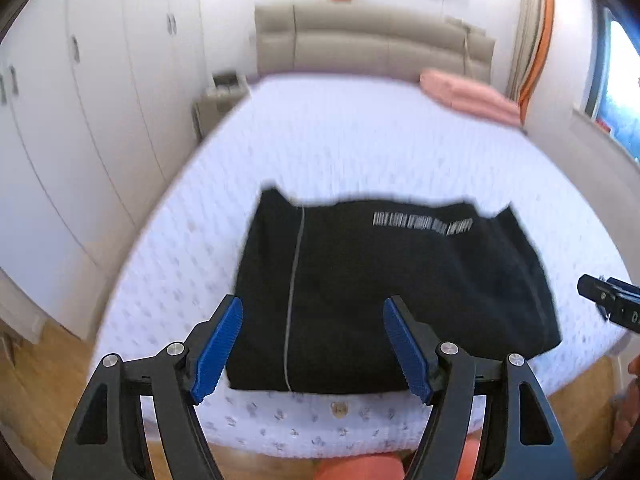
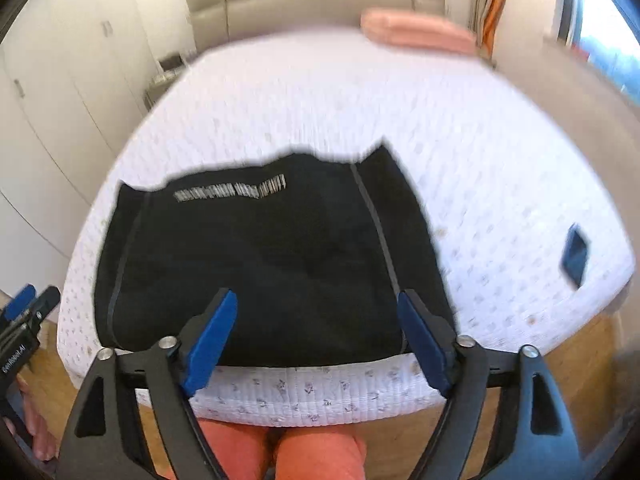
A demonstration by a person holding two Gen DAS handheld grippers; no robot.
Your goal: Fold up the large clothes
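A black garment (image 1: 380, 292) with thin grey side stripes and white lettering lies folded into a rectangle near the front edge of the white bed (image 1: 360, 140). My left gripper (image 1: 314, 312) hovers open above the garment's front left part, nothing between its blue pads. In the right wrist view the same garment (image 2: 260, 260) lies flat on the bed (image 2: 480, 140), and my right gripper (image 2: 318, 304) hangs open over its front right part, also empty. Each gripper shows at the edge of the other's view: the right gripper (image 1: 612, 304), the left gripper (image 2: 28, 308).
A pink pillow (image 1: 468, 96) lies at the bed's far right by the beige headboard (image 1: 376, 44). A dark phone (image 2: 576, 254) rests on the bed's right side. White wardrobes (image 1: 80, 100) line the left wall. The person's orange-clad legs (image 2: 280, 452) stand at the bed's foot, on wooden floor.
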